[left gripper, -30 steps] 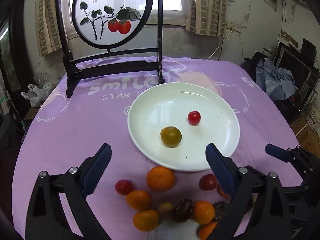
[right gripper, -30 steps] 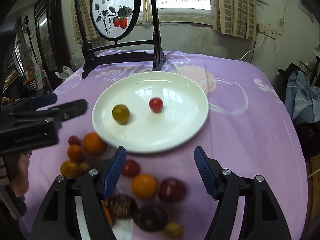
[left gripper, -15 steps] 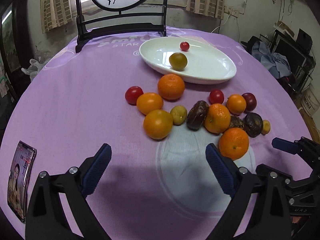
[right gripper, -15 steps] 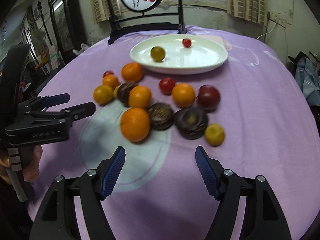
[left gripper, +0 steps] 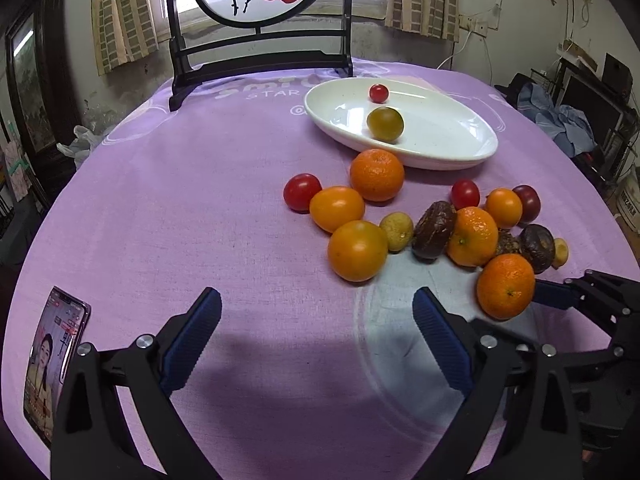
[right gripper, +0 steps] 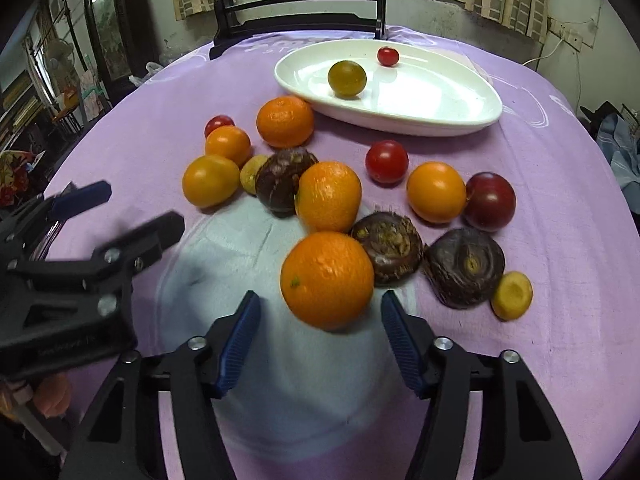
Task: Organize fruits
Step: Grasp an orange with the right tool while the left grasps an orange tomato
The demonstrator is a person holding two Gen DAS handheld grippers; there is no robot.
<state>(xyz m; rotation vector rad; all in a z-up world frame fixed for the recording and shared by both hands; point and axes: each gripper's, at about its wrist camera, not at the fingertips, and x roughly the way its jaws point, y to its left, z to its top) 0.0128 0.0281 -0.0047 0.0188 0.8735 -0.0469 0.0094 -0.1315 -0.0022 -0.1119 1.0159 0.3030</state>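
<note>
Now the right gripper (right gripper: 316, 336), lower centre, has dropped from the plate (right gripper: 472, 120) to the nearest orange (right gripper: 327, 279). Its jaws are closing around it, not yet gripping; the left gripper (left gripper: 316, 344) hangs open and empty.

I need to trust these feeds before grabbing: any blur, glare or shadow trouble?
Right wrist view: the nearest orange is slightly motion-smeared, and the left gripper is blurred. Left wrist view: sharp; gripper shadow darkens the purple cloth in front, window glare glints on the white plate. Both views bend at the edges.
</note>
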